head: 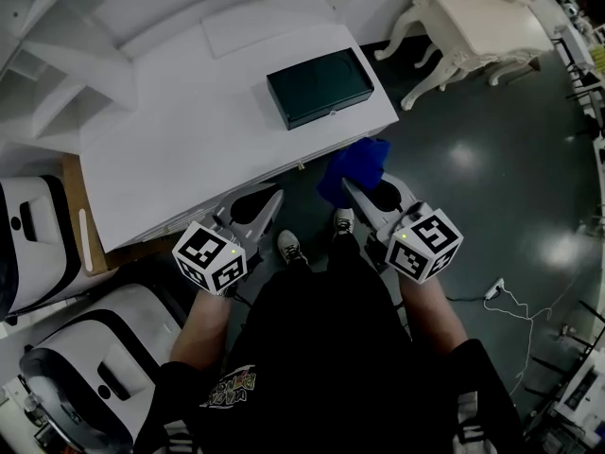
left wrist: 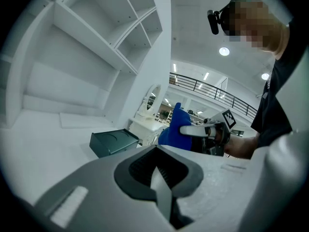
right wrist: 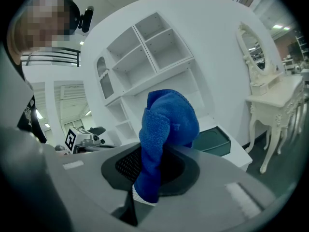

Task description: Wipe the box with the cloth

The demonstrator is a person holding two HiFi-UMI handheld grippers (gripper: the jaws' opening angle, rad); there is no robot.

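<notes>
I'm pinching the blue cloth (right wrist: 166, 124) in the right gripper (right wrist: 150, 175), jaws clamped on its lower end so most of the fabric is bunching up and flopping forward past the tips. The left gripper (left wrist: 157, 173) is riding with its jaws pressed together and nothing between them.

In the head view both grippers are hanging low in front of me, short of the white desk (head: 180, 149). The right gripper (head: 354, 193) and its cloth (head: 355, 164) are sitting just off the desk's front edge, while the left gripper (head: 271, 204) is near the same edge, further left. The dark green box (head: 319, 86) is lying flat on the desk top, lid closed, toward the right end and well apart from both grippers. The right gripper view is showing the box (right wrist: 212, 141) just behind the cloth.

As I judge it, the wipe is not yet begun. To do it well I'd be bringing the loose bunch of cloth flat onto the lid, not the hard jaw tips, and dragging in even strokes. The box looks light and may slide on the smooth top, so bracing its near side with the closed left gripper seems wise.
</notes>
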